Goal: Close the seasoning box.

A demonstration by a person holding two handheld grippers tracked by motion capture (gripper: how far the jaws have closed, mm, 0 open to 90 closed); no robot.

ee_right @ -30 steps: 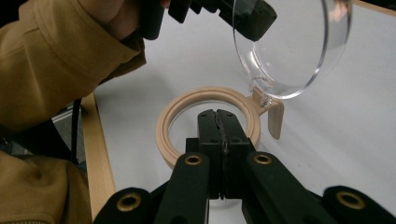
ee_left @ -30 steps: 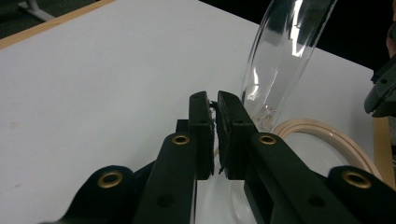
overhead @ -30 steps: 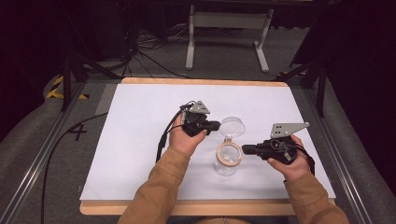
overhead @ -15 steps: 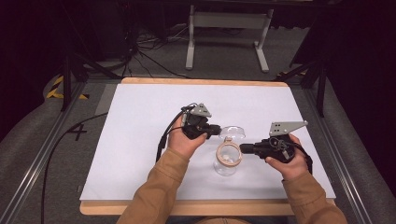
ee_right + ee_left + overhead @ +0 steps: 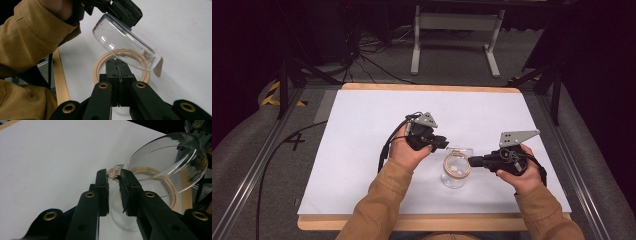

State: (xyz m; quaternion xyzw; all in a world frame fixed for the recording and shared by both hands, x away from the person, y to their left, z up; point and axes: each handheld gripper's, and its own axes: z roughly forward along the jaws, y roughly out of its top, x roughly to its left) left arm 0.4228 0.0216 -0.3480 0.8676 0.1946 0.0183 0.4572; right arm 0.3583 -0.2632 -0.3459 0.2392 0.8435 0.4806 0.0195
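Clear glass jar upright mid-table, tan seal ring; hinged lid tilted open, apparently.

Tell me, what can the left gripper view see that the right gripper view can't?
Left gripper view: the left gripper up close, its jaws having just been opening, with a gap between them and a small glass tab at their tips.
Right gripper view: the right gripper, jaws shut at the near edge of the beige ring, plus a tan sleeve and the table's wooden edge.
Both: the clear lid tilted open over that ring, and the white table top.
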